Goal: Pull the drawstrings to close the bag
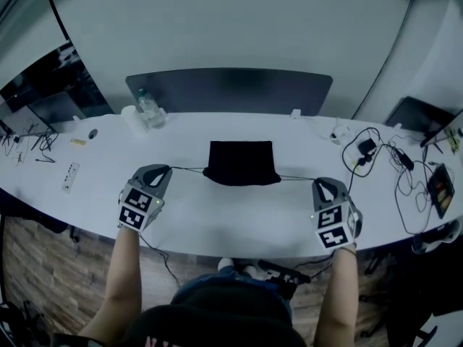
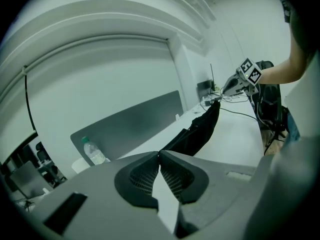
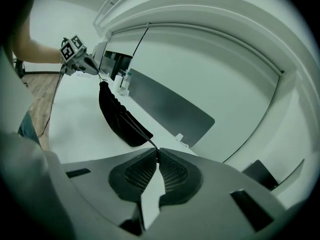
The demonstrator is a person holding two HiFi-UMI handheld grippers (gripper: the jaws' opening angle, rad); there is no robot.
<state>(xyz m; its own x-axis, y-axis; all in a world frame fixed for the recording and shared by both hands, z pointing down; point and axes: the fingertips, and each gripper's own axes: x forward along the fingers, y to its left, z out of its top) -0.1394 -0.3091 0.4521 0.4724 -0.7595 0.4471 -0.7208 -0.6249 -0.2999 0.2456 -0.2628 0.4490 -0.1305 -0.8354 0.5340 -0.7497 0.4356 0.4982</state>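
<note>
Left gripper [image 2: 159,155] was closed tight on a thin black drawstring [image 1: 188,169], right gripper [image 3: 157,153] pinched the opposite black cord [image 3: 142,134], both cords were stretched straight, black fabric drawstring bag [image 1: 241,162] was midway between them, on the long white table [image 1: 217,223].

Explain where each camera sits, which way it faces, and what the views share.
Head view: on the person's head, looking steeply down at the table; shows both forearms, left tool and right tool, each shut on a drawstring.
Left gripper view: on the left tool, looking along its jaws toward the bag; right tool and forearm show beyond.
Right gripper view: on the right tool, facing the opposite way; left tool and forearm show beyond the bag.
Shared: all three show the bag; the gripper views face each other.
</note>
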